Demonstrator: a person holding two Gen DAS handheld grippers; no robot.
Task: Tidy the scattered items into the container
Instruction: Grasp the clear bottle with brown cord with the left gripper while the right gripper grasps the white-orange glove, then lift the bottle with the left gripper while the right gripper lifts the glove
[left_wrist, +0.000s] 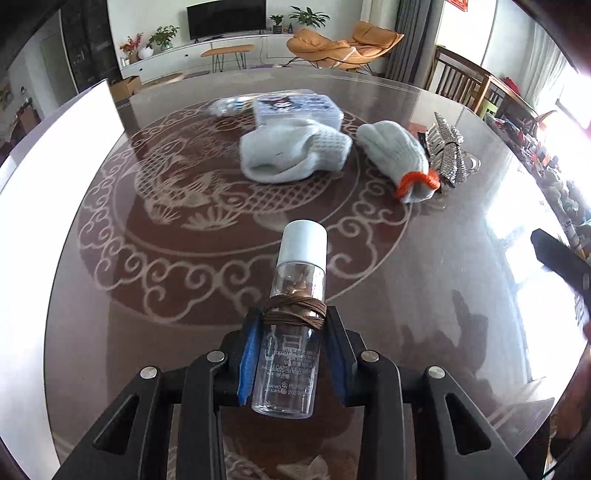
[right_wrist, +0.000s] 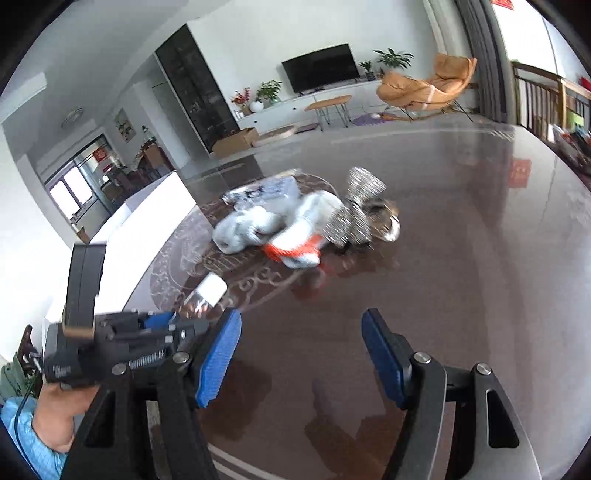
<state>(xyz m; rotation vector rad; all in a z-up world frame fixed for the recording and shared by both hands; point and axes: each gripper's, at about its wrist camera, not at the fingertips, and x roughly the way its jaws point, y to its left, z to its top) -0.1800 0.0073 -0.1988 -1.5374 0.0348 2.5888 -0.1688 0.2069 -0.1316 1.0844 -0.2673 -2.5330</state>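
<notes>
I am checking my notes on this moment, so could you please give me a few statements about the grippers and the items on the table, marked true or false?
1. The left gripper is shut on the clear bottle. True.
2. The right gripper holds a glove. False: its jaws stand open with nothing between them.
3. The bottle's cap is orange. False: the cap is white; the orange is the cuff of the glove on the table.
4. Brown cord is wound around the bottle. True.
5. A sequinned hair clip lies beside the orange-cuffed glove. True.
</notes>
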